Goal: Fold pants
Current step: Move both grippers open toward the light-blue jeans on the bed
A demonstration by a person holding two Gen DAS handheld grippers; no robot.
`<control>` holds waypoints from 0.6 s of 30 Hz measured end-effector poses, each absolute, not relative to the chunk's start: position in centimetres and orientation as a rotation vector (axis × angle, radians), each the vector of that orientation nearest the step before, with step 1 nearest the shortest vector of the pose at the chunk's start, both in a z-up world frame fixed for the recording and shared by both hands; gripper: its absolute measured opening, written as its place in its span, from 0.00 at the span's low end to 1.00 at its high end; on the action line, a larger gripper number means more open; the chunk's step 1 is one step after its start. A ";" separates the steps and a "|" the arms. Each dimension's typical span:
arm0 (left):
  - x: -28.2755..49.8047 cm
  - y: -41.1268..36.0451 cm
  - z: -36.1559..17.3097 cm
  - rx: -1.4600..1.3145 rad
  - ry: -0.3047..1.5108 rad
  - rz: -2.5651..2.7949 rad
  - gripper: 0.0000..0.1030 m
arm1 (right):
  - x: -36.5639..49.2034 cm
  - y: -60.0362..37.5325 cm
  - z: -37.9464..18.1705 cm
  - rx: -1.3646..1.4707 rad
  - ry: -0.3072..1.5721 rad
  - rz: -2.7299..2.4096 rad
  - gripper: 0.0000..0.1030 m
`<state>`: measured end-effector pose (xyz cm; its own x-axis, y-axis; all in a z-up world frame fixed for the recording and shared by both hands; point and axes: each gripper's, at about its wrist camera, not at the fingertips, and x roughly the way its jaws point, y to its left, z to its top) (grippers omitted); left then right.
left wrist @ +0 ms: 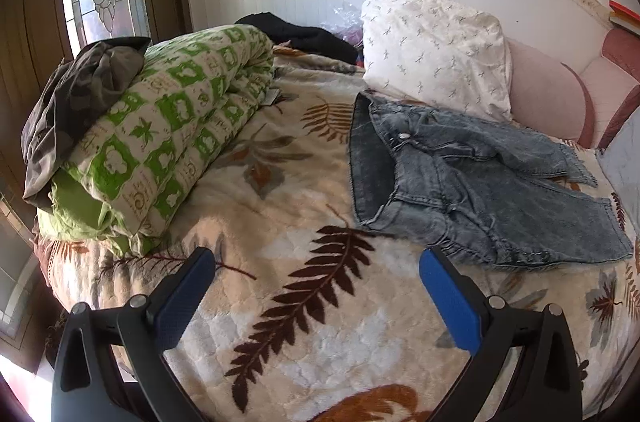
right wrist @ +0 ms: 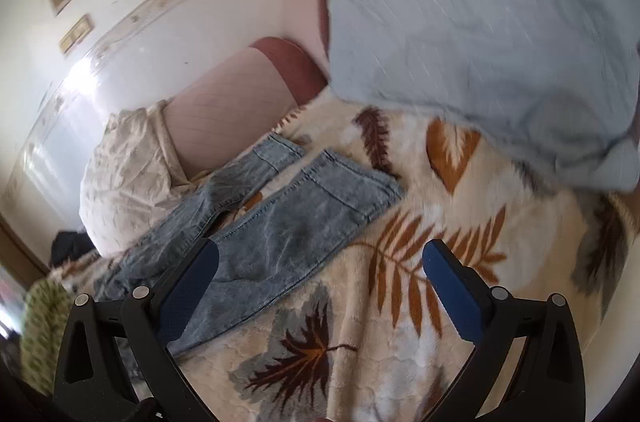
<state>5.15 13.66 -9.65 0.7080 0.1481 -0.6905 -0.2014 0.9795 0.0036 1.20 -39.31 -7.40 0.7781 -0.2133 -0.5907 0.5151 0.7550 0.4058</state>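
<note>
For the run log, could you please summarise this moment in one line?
left gripper open | right gripper open | jeans unfolded on blanket

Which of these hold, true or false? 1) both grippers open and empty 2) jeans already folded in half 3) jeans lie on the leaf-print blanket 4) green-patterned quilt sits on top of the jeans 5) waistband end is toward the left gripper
1) True. The left gripper and the right gripper both have their jaws spread with nothing between them.
2) False. The jeans lie spread out, with both legs apart side by side in the right wrist view.
3) True. They rest on the leaf-print blanket.
4) False. The rolled green-patterned quilt lies apart from the jeans, across a strip of bare blanket.
5) True. The waistband faces the left gripper; the leg hems point away.
</note>
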 end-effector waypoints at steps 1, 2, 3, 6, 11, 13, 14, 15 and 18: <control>5.2 13.7 -9.7 -0.077 0.764 0.192 1.00 | 1.4 -39.6 -7.6 0.612 0.556 -0.416 1.00; 5.3 13.7 -9.7 -0.080 0.766 0.189 1.00 | 1.5 -39.6 -7.7 0.628 0.565 -0.414 1.00; 5.4 13.7 -9.8 -0.084 0.768 0.188 1.00 | 1.7 -39.6 -7.8 0.637 0.572 -0.413 1.00; 5.8 13.5 -9.8 -0.081 0.771 0.170 1.00 | 2.3 -39.3 -8.1 0.635 0.596 -0.402 1.00; 6.1 12.5 -10.2 -0.076 0.781 0.131 1.00 | 2.8 -39.1 -8.6 0.621 0.631 -0.393 1.00; 6.3 12.0 -10.3 -0.082 0.793 0.101 1.00 | 2.8 -39.3 -8.8 0.635 0.640 -0.386 1.00; 6.4 11.7 -10.4 -0.079 0.797 0.091 1.00 | 2.7 -39.6 -9.0 0.646 0.644 -0.386 1.00; 6.6 11.4 -10.5 -0.072 0.801 0.081 1.00 | 2.8 -39.7 -9.1 0.654 0.648 -0.387 1.00; 7.3 10.8 -10.8 -0.063 0.816 0.058 0.92 | 2.8 -40.5 -9.8 0.715 0.667 -0.365 0.99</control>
<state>7.30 10.77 -10.81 0.6836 0.0276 -0.7293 -0.0762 0.9965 -0.0337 2.81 -40.51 -9.81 0.7359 -0.0850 -0.6718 0.5202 0.7060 0.4806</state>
